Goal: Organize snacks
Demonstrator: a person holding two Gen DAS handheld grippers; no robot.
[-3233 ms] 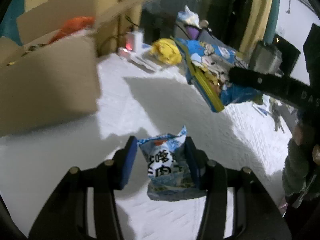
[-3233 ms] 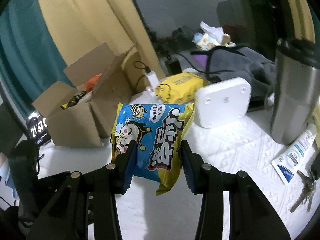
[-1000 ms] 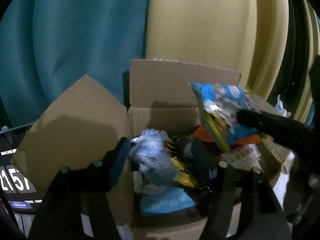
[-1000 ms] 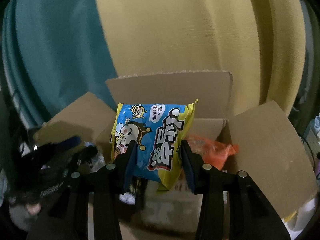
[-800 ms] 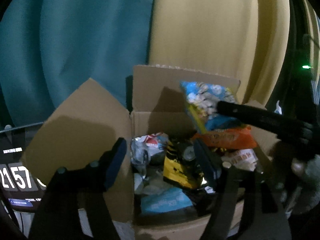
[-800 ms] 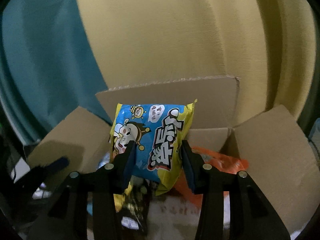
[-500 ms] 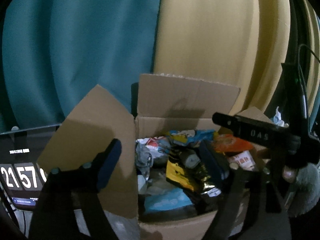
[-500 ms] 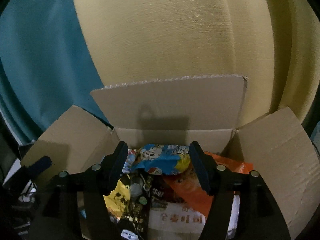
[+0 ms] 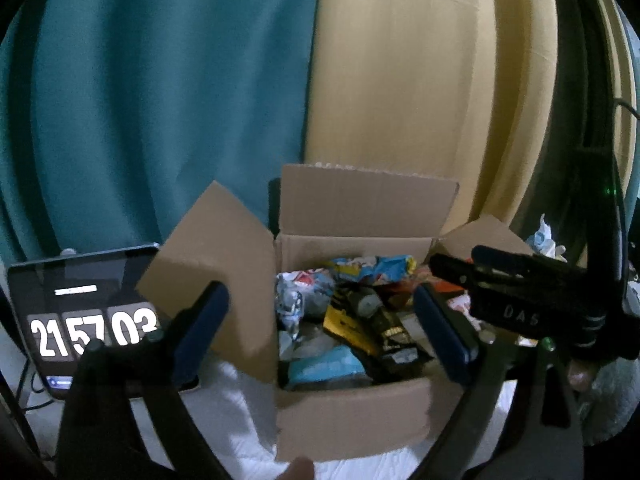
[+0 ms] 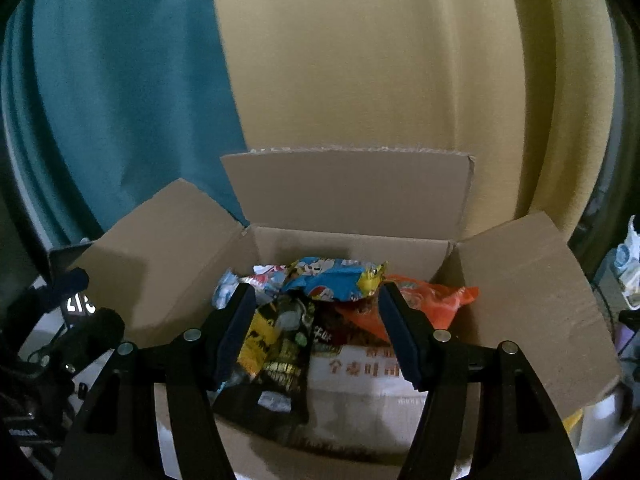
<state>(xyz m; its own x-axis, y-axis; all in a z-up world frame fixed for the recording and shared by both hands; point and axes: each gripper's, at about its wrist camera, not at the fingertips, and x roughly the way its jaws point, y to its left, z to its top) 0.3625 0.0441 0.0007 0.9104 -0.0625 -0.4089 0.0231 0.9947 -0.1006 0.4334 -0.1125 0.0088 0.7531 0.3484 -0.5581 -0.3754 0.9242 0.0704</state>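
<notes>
The blue bag (image 10: 334,282) lies flat atop the snacks in the box (image 10: 532,280), long axis running left to right, yellow end rightward. It sits beyond and between the right tongs (image 10: 318,332), which gape empty, touching nothing. The left tongs (image 9: 320,328) are opening wide, empty, before the box.

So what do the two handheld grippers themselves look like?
Both are black frames with two long fingers faced with dark blue pads and silver round bolts on the linkage. The left gripper matches the right gripper, whose side bears pale lettering, a black cable and a small green light in the left wrist view.
</notes>
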